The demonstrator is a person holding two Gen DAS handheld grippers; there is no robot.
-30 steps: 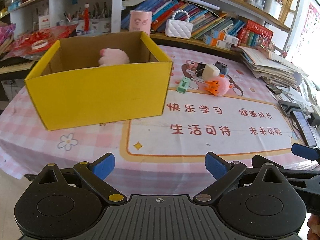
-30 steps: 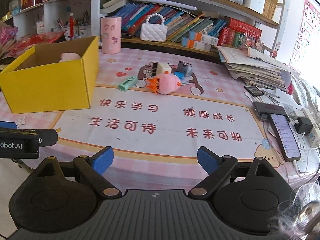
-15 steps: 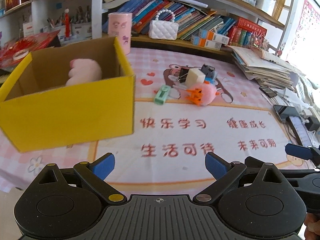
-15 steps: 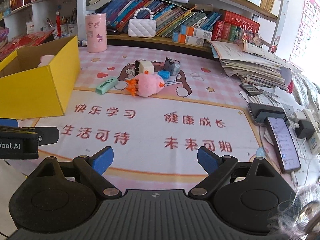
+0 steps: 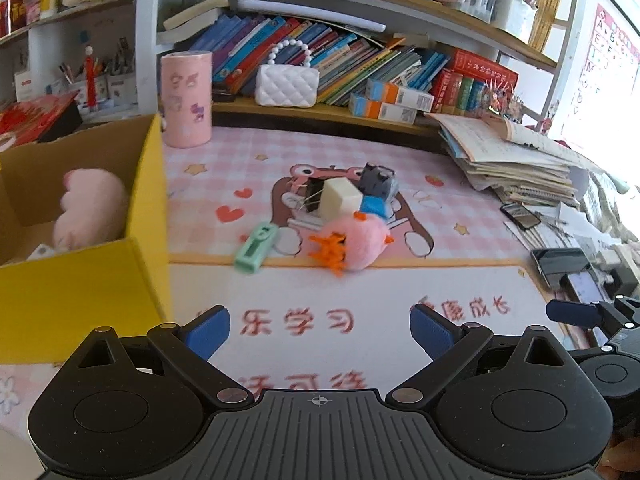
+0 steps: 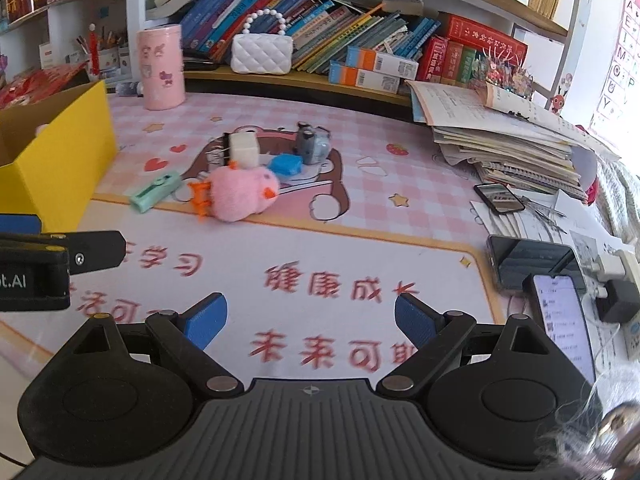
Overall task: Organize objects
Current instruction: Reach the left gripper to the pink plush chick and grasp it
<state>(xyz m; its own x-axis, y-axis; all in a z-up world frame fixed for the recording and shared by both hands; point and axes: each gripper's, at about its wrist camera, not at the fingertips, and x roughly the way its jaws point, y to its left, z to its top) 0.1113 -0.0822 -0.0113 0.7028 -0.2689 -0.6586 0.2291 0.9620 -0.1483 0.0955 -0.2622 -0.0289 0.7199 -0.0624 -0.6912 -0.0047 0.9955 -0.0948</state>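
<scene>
A yellow cardboard box (image 5: 84, 292) stands at the left with a pink plush (image 5: 90, 208) inside; it also shows in the right wrist view (image 6: 60, 152). On the mat lie a pink plush bird (image 5: 354, 244) (image 6: 242, 192), a green stapler-like item (image 5: 256, 246) (image 6: 156, 191), a cream cube (image 5: 340, 198) (image 6: 243, 149), a blue piece (image 6: 285, 165) and a grey toy (image 5: 378, 180) (image 6: 312, 145). My left gripper (image 5: 320, 330) is open and empty, in front of the pile. My right gripper (image 6: 310, 320) is open and empty, right of the left one.
A pink cylinder tin (image 5: 186, 98) and a white quilted purse (image 5: 287, 84) stand at the back by the bookshelf. A stack of papers (image 6: 504, 140) and phones (image 6: 532, 264) lie at the right edge.
Both grippers have moved forward and to the right, toward the pile of small things. The yellow box has slid to the left of both views. Both stay open.
</scene>
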